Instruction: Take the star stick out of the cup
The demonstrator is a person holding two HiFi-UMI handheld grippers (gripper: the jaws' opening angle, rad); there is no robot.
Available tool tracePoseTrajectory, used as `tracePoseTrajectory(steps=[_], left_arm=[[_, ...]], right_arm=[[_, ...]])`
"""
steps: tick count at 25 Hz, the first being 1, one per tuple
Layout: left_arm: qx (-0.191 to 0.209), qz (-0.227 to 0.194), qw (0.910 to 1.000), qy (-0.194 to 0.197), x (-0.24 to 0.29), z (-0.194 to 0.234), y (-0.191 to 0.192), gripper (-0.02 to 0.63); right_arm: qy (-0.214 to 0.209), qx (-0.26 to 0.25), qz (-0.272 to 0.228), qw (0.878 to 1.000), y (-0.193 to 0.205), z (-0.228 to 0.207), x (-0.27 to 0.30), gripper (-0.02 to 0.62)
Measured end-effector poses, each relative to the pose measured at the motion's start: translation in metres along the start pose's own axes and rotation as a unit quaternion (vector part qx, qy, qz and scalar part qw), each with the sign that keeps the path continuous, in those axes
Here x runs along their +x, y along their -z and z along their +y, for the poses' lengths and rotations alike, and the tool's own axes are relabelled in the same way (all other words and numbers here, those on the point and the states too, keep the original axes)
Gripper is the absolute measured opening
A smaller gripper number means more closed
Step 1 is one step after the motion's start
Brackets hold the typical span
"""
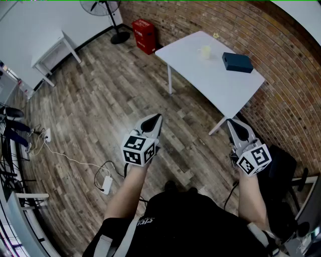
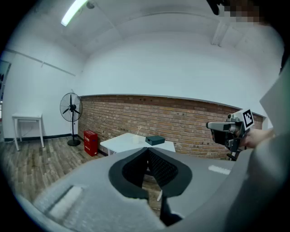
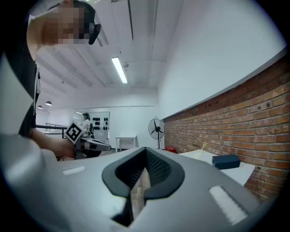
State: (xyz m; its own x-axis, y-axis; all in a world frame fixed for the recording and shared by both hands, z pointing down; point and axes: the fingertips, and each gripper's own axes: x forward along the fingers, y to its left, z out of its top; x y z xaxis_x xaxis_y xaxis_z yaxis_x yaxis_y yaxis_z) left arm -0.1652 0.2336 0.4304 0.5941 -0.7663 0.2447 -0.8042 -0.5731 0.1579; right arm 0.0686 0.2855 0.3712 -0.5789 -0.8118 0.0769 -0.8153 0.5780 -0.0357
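Our left hand-held gripper (image 1: 156, 119) and right hand-held gripper (image 1: 233, 124) are closed, empty. We should approach the table (image 1: 200, 78), open one, pinch the star stick (image 1: 215, 35) above the cup (image 1: 204, 51).

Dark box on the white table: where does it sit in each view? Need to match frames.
Head view: dark box upper right, on the white table.
Left gripper view: dark box near centre, on the table's far end.
Right gripper view: dark box right of centre.
Shared landmark: the standing fan, left of the box in all three.
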Motion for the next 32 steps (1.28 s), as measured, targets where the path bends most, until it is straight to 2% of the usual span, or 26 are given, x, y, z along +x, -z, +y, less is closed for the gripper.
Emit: tracePoseTrajectory(steps=[6, 11, 13, 17, 19, 23, 32], left_arm=[[-0.003, -0.022, 0.9995, -0.021, -0.013, -0.010, -0.017, 0.006], [0.006, -0.023, 0.9994, -0.025, -0.016, -0.026, -0.024, 0.006], [0.002, -0.021, 0.9995, -0.023, -0.015, -0.034, -0.020, 0.006], [-0.001, -0.016, 0.9998, -0.009, -0.014, -0.052, -0.012, 0.006], [-0.001, -0.011, 0.9999, -0.002, -0.015, -0.057, -0.008, 0.006], [-0.007, -0.006, 1.0000, 0.002, -0.022, -0.057, 0.001, 0.006], [0.002, -0.005, 0.9999, 0.014, -0.049, -0.030, 0.002, 0.006]], right_arm=[[0.015, -0.007, -0.021, 1.000, -0.018, -0.011, -0.031, -0.002], [0.027, 0.014, -0.027, 0.999, -0.010, -0.015, -0.044, -0.002], [0.018, 0.011, -0.022, 1.000, -0.005, -0.010, -0.049, -0.002], [-0.028, -0.009, -0.014, 0.999, -0.003, 0.006, -0.056, 0.000], [-0.035, -0.021, -0.011, 0.999, -0.007, 0.010, -0.059, 0.000], [-0.035, -0.021, -0.010, 0.999, -0.009, 0.015, -0.060, 0.000], [-0.029, 0.007, 0.034, 0.999, 0.026, 0.040, -0.046, 0.002]])
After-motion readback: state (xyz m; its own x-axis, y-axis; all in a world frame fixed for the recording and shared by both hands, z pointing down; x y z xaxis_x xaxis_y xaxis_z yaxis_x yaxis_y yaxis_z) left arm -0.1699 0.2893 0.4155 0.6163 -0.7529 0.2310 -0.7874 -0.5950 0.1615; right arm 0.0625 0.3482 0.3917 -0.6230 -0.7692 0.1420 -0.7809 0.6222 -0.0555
